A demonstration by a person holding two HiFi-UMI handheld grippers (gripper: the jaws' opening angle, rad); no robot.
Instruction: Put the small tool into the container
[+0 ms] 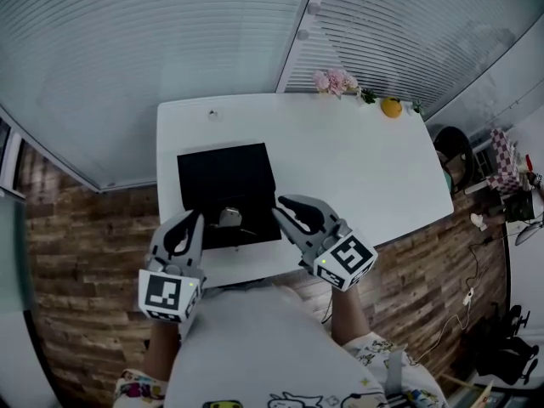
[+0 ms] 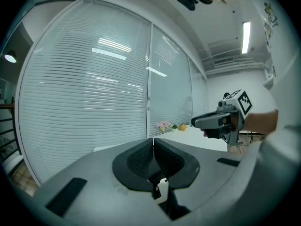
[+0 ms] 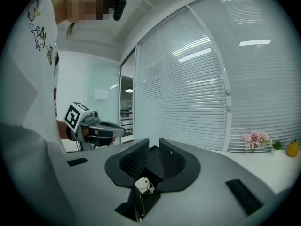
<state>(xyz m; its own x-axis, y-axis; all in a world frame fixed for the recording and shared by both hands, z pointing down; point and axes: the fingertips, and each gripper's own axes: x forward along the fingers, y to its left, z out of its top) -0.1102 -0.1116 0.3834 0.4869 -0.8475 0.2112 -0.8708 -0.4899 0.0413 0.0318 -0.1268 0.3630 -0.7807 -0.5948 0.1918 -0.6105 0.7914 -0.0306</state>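
Left gripper [image 1: 197, 219]: roughly level, pointing far over near tabletop [image 1: 357, 160] edge; jaws clenched, empty
Right gripper [image 1: 279, 206]: level alongside; jaws slightly released, empty
Small tool [image 1: 229, 218]: inside black container [image 1: 221, 177], near edge, between both grippers

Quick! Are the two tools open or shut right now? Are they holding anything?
Left tool: closed, jaws together, holding nothing.
Right tool: open a little, holding nothing.

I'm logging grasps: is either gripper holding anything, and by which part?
Nothing is held. The left gripper has its jaws together on nothing; the right gripper has them slightly apart, empty. The small tool lies in the black container.
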